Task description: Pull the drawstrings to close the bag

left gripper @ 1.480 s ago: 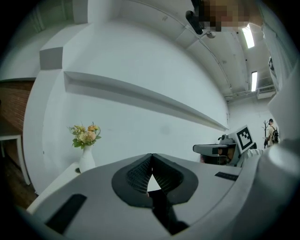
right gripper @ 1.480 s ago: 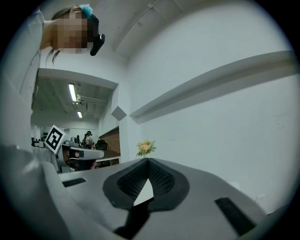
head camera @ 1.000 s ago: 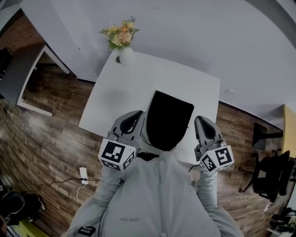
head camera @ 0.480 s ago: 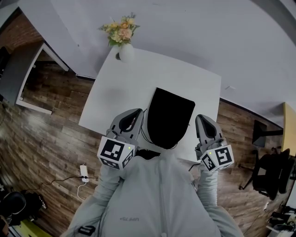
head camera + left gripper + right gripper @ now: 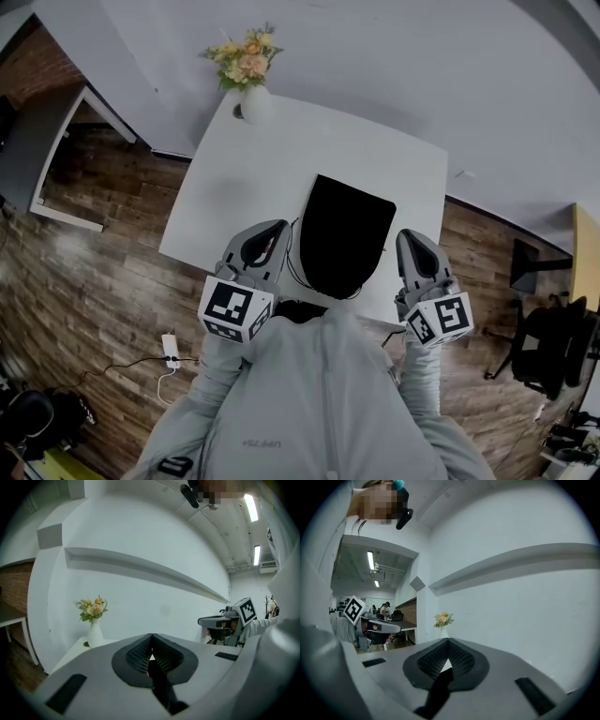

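The bag (image 5: 345, 234) is laid flat at the near edge of the table (image 5: 262, 159). One drawstring (image 5: 161, 686) is clamped in the closed left gripper (image 5: 151, 641) left of the bag, and a second drawstring (image 5: 438, 688) in the closed right gripper (image 5: 448, 646) right of it. Gripping seems done; the outward pull is judged to remain

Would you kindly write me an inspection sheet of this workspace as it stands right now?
Surface: white table, plain top.
Job's things: black bag lying flat near the front edge.
Clutter: vase of flowers at the far corner.
Grippers: left gripper fingers shut on left drawstring; right gripper fingers shut on right drawstring.
Cables: power strip with lead on the floor.
Surroundings: wood floor, office chair.
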### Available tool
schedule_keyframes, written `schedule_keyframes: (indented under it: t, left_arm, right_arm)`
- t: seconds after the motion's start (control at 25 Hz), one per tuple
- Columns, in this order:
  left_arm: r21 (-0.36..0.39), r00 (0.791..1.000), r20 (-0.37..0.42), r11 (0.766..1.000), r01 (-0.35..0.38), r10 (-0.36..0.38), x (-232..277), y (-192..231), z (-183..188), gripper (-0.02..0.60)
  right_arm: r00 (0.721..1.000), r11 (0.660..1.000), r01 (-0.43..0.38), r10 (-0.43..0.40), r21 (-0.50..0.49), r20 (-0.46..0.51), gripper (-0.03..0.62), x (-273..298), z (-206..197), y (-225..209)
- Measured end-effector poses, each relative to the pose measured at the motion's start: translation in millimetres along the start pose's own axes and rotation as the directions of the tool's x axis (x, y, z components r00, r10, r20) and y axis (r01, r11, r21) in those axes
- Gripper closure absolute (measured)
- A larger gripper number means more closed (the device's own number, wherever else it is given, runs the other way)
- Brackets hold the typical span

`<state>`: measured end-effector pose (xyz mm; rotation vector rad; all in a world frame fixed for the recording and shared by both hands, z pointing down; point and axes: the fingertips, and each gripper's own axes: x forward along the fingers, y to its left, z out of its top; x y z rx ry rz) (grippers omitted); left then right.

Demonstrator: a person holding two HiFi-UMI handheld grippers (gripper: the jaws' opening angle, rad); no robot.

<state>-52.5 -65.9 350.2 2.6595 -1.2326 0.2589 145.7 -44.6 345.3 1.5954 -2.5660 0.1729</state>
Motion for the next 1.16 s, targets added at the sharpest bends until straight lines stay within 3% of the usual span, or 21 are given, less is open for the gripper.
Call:
schedule_keyframes:
  t: [0.8, 1.16]
  left_arm:
    - [0.022, 1.000, -0.017, 0.999, 0.025, -0.024, 6, 13, 5, 0.557]
    - [0.116, 0.997, -0.046, 0.991, 0.063, -0.058, 12, 17, 5, 0.557]
  right_arm:
    - [0.999, 1.000, 0.023, -0.023, 0.021, -0.023, 0.572, -10, -8, -9]
    - [0.999, 0.999, 0.040, -0.040, 0.006, -0.012, 0.572, -14, -8, -14]
